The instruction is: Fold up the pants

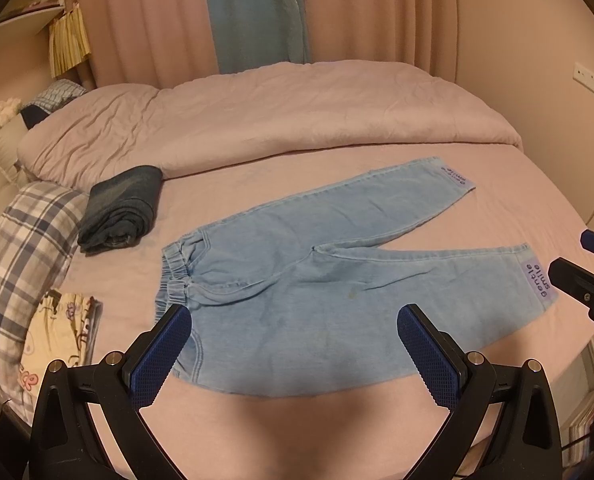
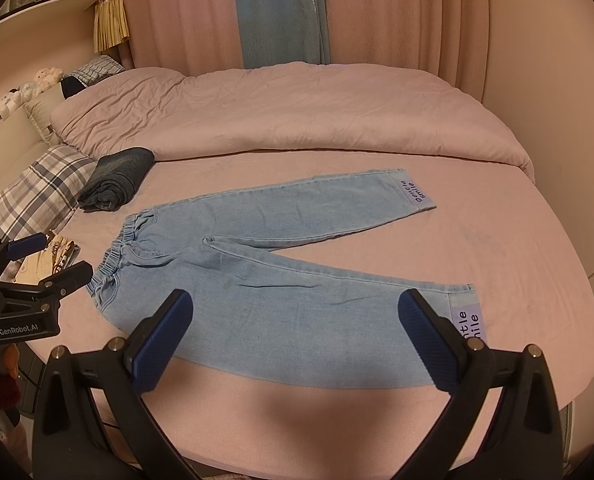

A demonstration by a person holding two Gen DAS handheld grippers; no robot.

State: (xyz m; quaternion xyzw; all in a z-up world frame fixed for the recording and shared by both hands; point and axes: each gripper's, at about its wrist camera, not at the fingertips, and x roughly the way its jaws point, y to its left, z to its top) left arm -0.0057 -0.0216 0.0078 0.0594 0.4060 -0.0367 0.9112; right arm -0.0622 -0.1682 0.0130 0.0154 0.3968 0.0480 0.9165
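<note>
Light blue denim pants (image 1: 297,280) lie flat on the pink bed sheet (image 1: 537,208), waistband to the left, both legs spread to the right with purple "gentle smile" labels at the cuffs. They also show in the right wrist view (image 2: 281,284). My left gripper (image 1: 295,354) is open and empty, above the near edge of the pants by the waist end. My right gripper (image 2: 297,340) is open and empty, above the near leg. The right gripper also shows at the left wrist view's right edge (image 1: 577,264), and the left gripper at the right wrist view's left edge (image 2: 49,256).
A folded dark denim garment (image 1: 123,208) lies left of the waistband. A plaid pillow (image 1: 21,248) and a patterned cloth (image 1: 61,332) lie at the left. A bunched pink duvet (image 1: 265,120) spans the back of the bed. Curtains (image 1: 257,12) hang behind.
</note>
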